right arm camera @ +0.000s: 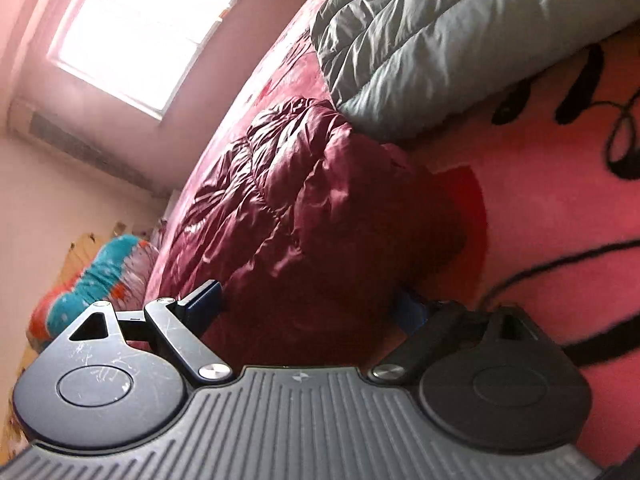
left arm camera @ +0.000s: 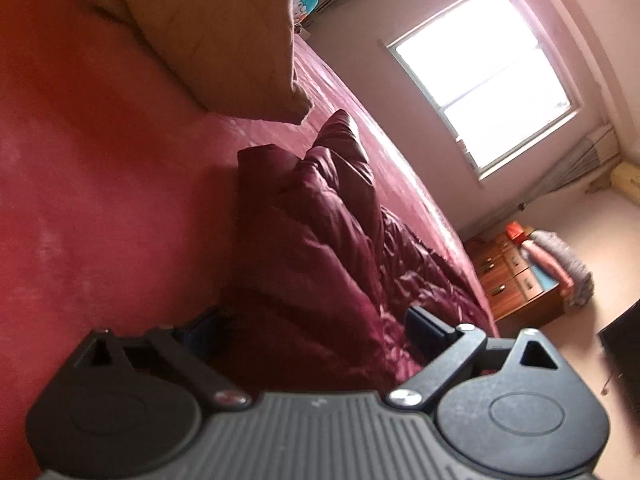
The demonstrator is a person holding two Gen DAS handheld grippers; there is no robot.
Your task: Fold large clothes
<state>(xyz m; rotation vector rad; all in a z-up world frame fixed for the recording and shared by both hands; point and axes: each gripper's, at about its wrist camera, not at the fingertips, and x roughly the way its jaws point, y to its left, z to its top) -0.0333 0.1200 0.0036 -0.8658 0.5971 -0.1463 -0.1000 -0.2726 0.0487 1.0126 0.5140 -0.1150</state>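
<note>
Jacket bunched on the bed — I straddle it with left tool and right tool, both wide, ready to pinch its ends.

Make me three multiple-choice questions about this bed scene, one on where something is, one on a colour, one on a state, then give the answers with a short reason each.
1. Where does the grey jacket lie?
A. On the bed, beside the puffer jacket
B. On the floor
C. On the dresser

2. What colour is the puffer jacket?
A. Navy
B. Maroon
C. Green

3. How do the right gripper fingers stand?
A. Shut on the pillow
B. Spread wide either side of the puffer jacket
C. Shut, with nothing between them

Answers:
1 A, the right wrist view shows it on the pink blanket next to the puffer jacket.
2 B, both views show shiny dark red fabric.
3 B, one finger sits at each side of the bunched fabric with a wide gap.
</note>
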